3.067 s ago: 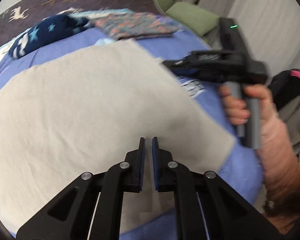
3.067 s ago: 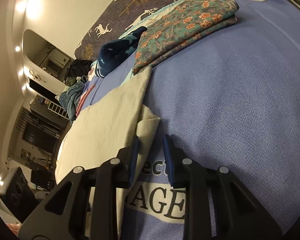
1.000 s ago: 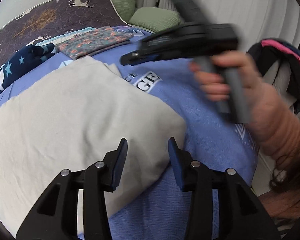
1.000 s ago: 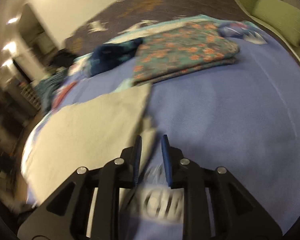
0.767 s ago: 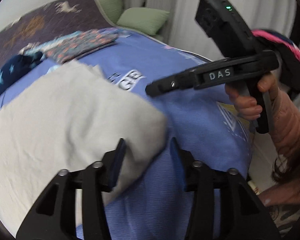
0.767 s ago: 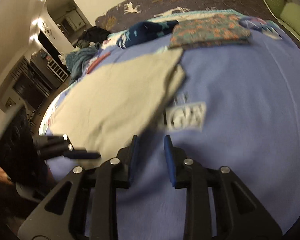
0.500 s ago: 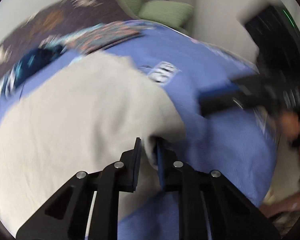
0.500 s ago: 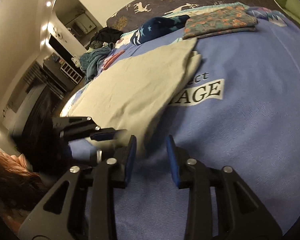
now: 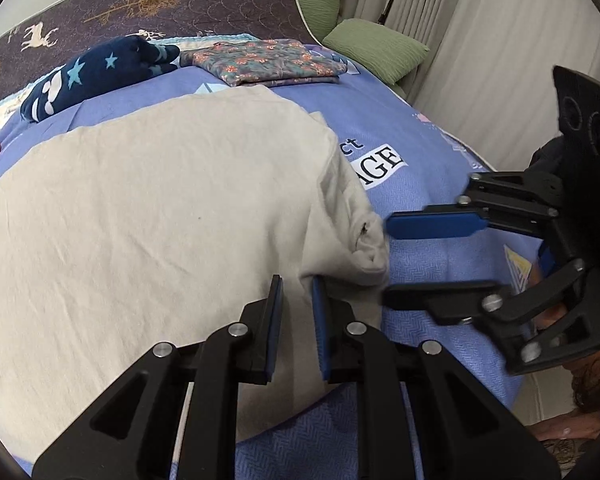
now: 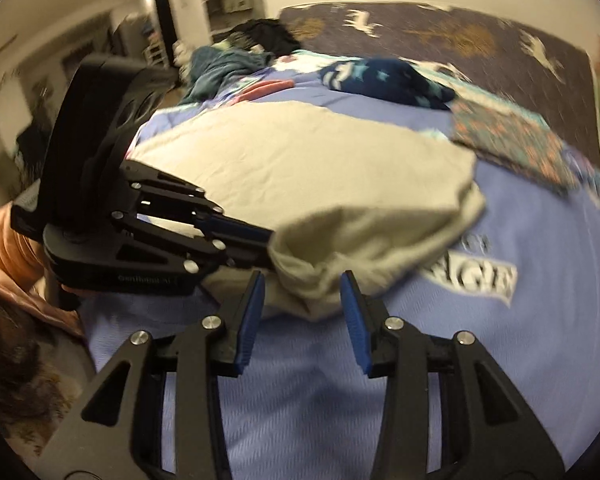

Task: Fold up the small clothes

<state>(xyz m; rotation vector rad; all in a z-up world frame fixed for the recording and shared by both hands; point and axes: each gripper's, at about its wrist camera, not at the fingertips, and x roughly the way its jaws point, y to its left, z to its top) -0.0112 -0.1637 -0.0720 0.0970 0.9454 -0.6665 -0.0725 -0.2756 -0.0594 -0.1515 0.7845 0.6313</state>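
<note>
A large beige cloth (image 9: 148, 208) lies spread on the blue bed cover (image 9: 420, 280); it also shows in the right wrist view (image 10: 300, 172). My left gripper (image 9: 296, 304) is shut on the cloth's near right corner, which bunches up between its pads. My right gripper (image 10: 302, 304) is open, its jaws on either side of the same bunched corner (image 10: 312, 276). In the left wrist view the right gripper (image 9: 440, 256) comes in from the right, its fingertips beside the bunched corner. In the right wrist view the left gripper (image 10: 260, 248) comes in from the left.
A folded floral garment (image 9: 268, 64) and a navy star-print garment (image 9: 96, 72) lie at the far side of the bed. Green pillows (image 9: 376, 48) sit at the far right by a curtain. A heap of clothes (image 10: 228, 64) lies at the far left.
My left gripper closed on the cloth's corner and lifted it into a bunch. My right gripper swung round from the far corner to this one and opened wider.
</note>
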